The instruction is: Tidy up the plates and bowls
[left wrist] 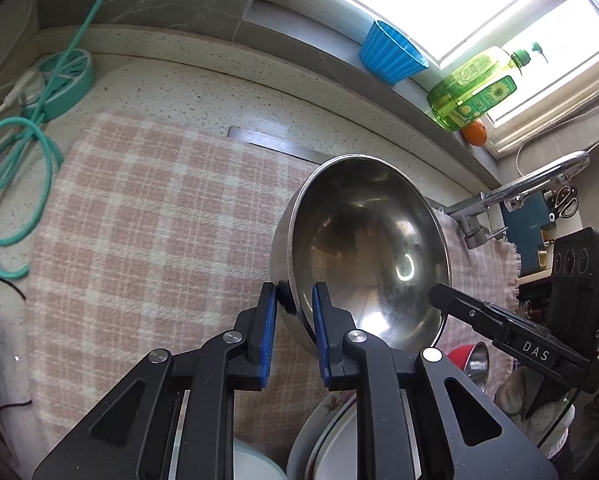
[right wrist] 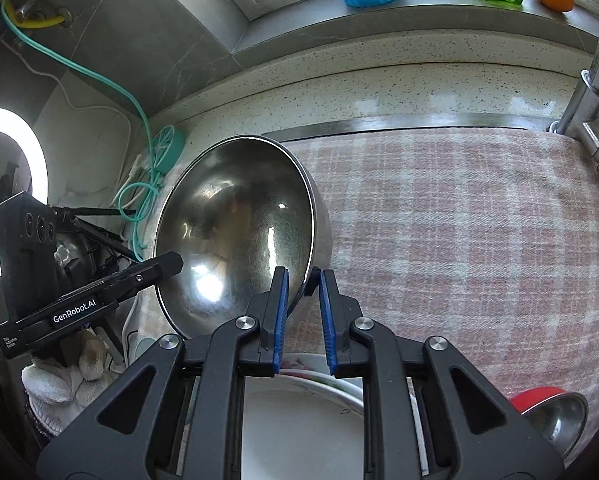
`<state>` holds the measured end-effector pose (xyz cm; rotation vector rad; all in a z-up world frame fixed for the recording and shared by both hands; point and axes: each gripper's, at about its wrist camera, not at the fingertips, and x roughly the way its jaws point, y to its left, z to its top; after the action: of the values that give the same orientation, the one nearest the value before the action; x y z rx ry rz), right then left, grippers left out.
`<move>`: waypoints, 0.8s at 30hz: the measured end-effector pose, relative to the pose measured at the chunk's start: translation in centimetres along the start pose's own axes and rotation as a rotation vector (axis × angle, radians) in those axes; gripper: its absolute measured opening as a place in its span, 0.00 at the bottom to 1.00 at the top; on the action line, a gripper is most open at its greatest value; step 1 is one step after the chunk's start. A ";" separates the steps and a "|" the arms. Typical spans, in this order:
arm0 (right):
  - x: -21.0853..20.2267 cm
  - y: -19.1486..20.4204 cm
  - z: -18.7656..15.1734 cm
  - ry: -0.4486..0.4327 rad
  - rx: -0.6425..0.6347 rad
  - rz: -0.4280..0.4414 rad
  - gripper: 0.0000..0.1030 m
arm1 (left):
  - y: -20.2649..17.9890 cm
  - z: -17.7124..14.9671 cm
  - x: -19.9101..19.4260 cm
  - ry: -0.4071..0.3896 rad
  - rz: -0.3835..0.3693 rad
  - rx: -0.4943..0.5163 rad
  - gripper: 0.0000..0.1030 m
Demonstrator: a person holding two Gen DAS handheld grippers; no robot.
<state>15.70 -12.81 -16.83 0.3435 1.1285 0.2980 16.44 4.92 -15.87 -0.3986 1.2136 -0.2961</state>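
Both grippers pinch one steel bowl [left wrist: 363, 252] by opposite sides of its rim, holding it tilted above the pink checked cloth [left wrist: 147, 216]. The left gripper [left wrist: 295, 308] clamps the rim at the bowl's seven o'clock in its own view. The right gripper [right wrist: 303, 300] clamps at five o'clock. White plates [right wrist: 299, 412] lie below.

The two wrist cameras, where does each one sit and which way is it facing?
Left wrist: sits on the left hand-held gripper, facing the checked cloth and window; its fingers straddle the steel bowl's rim; the right hand-held gripper shows.
Right wrist: sits on the right hand-held gripper, facing the counter's back edge; the left hand-held gripper shows.
Both share the bowl, cloth, blue cup.
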 end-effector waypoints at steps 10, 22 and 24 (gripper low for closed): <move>1.2 2.1 -2.9 0.042 -0.038 0.011 0.16 | 2.1 -2.2 -1.3 -0.001 0.025 -0.025 0.16; 2.8 3.5 -3.8 0.064 -0.054 -0.002 0.16 | 3.1 -3.1 -1.4 -0.001 0.043 -0.044 0.15; 2.9 3.5 -3.8 0.065 -0.055 -0.006 0.16 | 3.1 -3.2 -1.3 0.001 0.044 -0.047 0.15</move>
<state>13.15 -8.01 -19.27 0.2840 1.1823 0.3365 13.02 7.81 -17.15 -0.4121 1.2308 -0.2309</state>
